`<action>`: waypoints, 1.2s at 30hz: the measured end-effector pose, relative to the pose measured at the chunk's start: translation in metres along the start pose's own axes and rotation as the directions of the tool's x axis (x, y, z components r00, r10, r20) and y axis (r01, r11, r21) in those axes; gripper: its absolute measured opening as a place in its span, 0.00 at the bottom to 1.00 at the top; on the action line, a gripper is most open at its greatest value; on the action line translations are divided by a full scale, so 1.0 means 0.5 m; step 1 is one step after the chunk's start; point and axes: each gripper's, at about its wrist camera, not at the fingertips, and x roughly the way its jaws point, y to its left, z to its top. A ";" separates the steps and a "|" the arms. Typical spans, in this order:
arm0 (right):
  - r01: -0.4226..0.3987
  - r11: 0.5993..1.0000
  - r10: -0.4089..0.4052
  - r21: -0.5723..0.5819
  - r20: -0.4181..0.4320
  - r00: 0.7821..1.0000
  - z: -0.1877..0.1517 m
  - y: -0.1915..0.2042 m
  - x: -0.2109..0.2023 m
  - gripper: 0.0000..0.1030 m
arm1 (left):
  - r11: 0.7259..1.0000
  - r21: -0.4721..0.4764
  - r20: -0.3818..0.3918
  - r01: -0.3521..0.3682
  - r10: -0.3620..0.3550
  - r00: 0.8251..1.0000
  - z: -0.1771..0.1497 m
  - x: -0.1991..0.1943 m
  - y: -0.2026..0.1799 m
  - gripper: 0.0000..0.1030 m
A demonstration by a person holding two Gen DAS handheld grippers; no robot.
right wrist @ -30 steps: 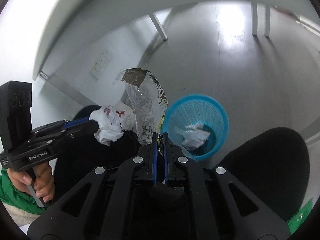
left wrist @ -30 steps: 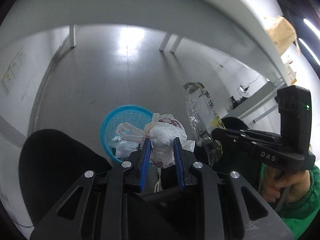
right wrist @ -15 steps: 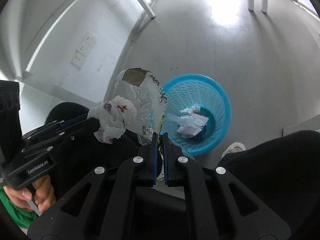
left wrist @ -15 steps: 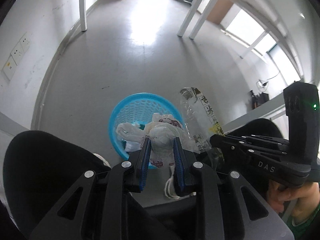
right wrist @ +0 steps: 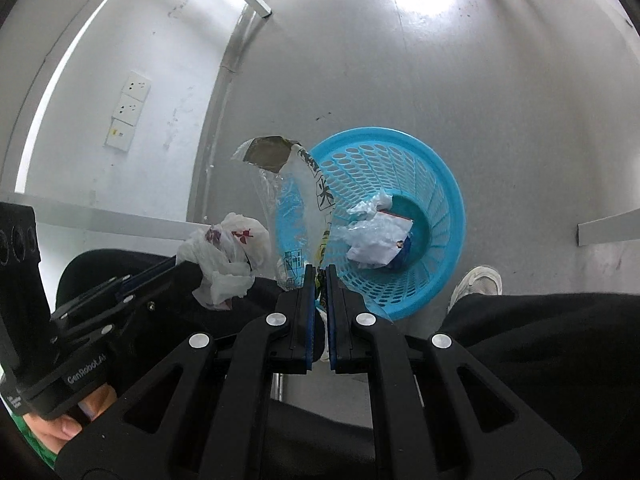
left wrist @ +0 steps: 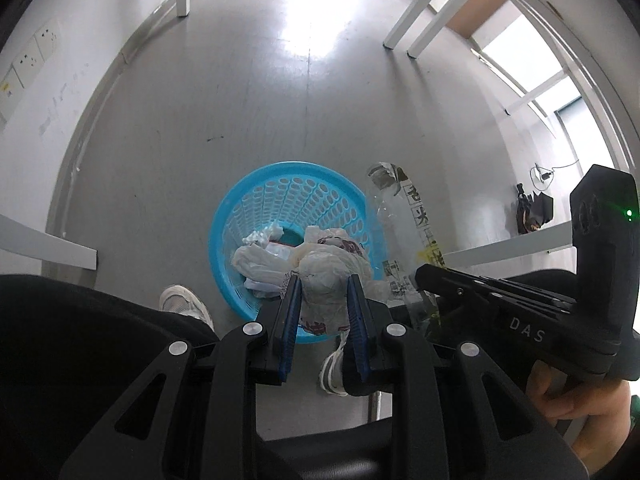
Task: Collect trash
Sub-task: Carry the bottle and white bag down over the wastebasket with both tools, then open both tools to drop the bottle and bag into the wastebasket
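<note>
Left gripper (left wrist: 323,280): gripped a crumpled white plastic bag (left wrist: 326,276) above the blue basket (left wrist: 256,200).
Right gripper (right wrist: 316,276): pinched a clear wrapper (right wrist: 296,208) beside the basket's rim.

grey floor (left wrist: 248,92) | wall sockets (right wrist: 130,110) | white table legs (left wrist: 416,20) | white sneaker (right wrist: 476,282)

Basket (left wrist: 294,200) on floor (left wrist: 280,100), crumpled papers (right wrist: 372,236) inside, shoe (left wrist: 186,306) beside it
</note>
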 end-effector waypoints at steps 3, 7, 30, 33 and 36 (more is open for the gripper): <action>-0.001 1.000 0.001 0.022 -0.015 1.000 0.020 -0.012 0.021 0.04 | 1.000 -0.026 -0.002 -0.011 0.011 1.000 0.017 0.021 0.004 0.22; 0.034 0.998 -0.032 0.044 -0.035 0.999 0.051 -0.031 0.054 0.05 | 0.994 -0.104 -0.030 -0.023 0.020 0.999 0.053 0.072 0.024 0.22; 0.091 0.989 -0.080 0.114 -0.098 0.992 0.094 -0.073 0.133 0.24 | 0.977 -0.214 -0.090 0.017 -0.037 0.995 0.094 0.151 0.062 0.36; 0.086 0.990 -0.077 0.116 -0.076 0.994 0.092 -0.073 0.123 0.27 | 0.983 -0.182 -0.067 0.009 -0.021 0.998 0.093 0.138 0.053 0.42; 0.097 0.990 -0.091 0.102 -0.065 0.994 0.086 -0.066 0.111 0.30 | 0.985 -0.174 -0.057 0.000 -0.010 0.998 0.090 0.130 0.052 0.43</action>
